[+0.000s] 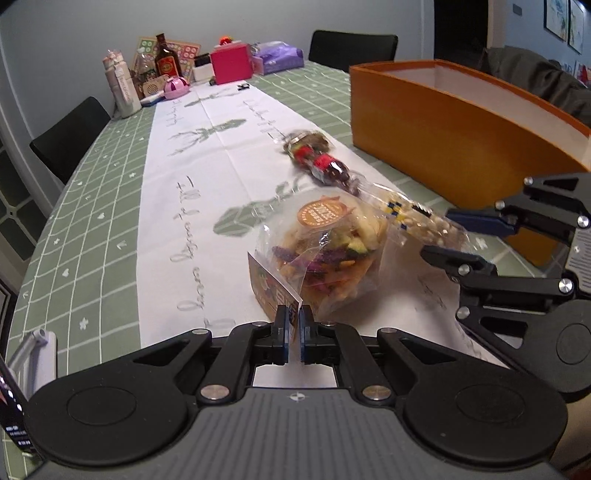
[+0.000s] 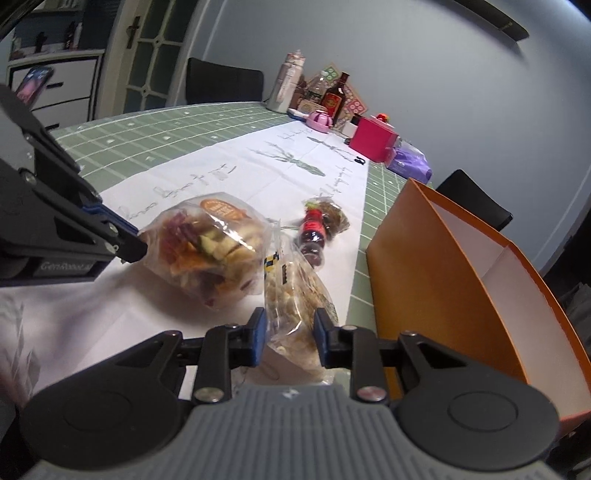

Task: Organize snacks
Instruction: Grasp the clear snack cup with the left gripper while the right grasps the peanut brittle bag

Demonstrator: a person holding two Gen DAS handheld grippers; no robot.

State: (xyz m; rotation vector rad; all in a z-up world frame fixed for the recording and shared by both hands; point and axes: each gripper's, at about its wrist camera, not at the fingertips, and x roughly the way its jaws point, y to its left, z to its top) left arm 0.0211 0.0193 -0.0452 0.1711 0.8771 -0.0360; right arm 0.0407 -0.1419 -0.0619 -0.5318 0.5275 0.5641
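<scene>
My left wrist view cuts the orange box (image 1: 461, 122) off at its right edge. Labels on the far bottles (image 1: 168, 61) are too small for me to read.

You're working at a long worktop (image 1: 92, 221) covered in a green grid-patterned cloth, with a white runner (image 1: 207, 155) printed with grey-green deer down its middle. Black chairs (image 1: 72, 136) stand along its sides and another (image 1: 352, 46) at the far end. Behind them runs a plain pale grey wall (image 2: 461, 74). To one side you have a glazed door (image 2: 155, 55) and white drawers (image 2: 55, 85); framed pictures (image 1: 565, 18) hang opposite.
</scene>
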